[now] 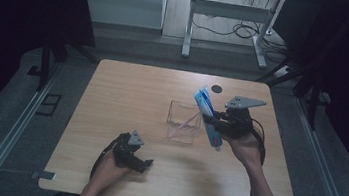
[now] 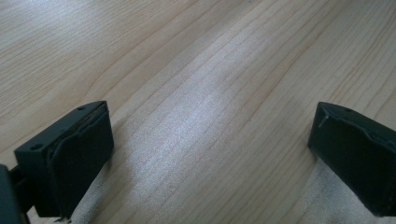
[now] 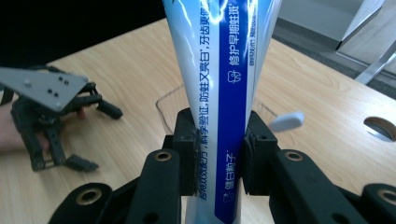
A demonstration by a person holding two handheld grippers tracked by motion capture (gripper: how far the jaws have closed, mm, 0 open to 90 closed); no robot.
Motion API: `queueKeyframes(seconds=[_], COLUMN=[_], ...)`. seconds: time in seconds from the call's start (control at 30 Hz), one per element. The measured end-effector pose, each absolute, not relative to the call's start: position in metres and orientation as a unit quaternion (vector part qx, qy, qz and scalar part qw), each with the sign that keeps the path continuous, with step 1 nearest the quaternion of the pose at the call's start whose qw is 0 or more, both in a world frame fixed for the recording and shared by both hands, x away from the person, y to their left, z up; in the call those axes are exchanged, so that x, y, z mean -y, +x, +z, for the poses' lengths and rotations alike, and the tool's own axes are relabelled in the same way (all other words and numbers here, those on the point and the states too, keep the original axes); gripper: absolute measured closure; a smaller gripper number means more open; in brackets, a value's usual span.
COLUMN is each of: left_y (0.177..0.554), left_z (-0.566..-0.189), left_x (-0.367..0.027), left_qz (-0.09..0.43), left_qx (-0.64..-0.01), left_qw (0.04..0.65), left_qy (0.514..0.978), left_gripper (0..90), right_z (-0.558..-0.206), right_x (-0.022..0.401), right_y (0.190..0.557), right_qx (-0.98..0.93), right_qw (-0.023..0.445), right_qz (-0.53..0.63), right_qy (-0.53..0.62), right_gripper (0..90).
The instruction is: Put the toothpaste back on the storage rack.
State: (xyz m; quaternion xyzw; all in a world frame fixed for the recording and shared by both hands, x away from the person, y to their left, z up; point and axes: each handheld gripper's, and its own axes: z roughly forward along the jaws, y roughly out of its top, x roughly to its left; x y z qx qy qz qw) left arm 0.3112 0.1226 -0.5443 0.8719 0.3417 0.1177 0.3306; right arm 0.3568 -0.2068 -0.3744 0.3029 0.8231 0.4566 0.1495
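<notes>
Right tool point(image 1: 214, 122) clamps a blue-and-white toothpaste tube point(image 1: 207, 116) between its jaws, tilted just beside a clear plastic box point(image 1: 182, 121) on the worktop point(image 1: 128, 92), while the left tool point(image 1: 140, 161), well apart from them, rests on the wood with jaws spread wide and empty.

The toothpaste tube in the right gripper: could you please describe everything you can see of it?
The toothpaste tube is a soft-looking blue and white tube with printed Chinese text. The right gripper clamps it across its body, off the table. In the high view it tilts, flat end up, red cap down, beside the clear container.
</notes>
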Motion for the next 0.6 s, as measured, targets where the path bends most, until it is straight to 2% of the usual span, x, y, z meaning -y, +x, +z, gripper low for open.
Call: queueKeyframes(seconds=[0.6], left_y=[0.311], left_z=[-0.544], left_x=[-0.123], left_qz=[0.118], left_qx=[-0.341], left_qw=[0.331], left_qy=[0.872], left_gripper=[0.1], right_z=[-0.367], right_x=[0.191], right_y=[0.378], right_qx=[-0.8], right_qw=[0.156], right_qz=[0.489], right_qy=[0.31], right_gripper=[71.0])
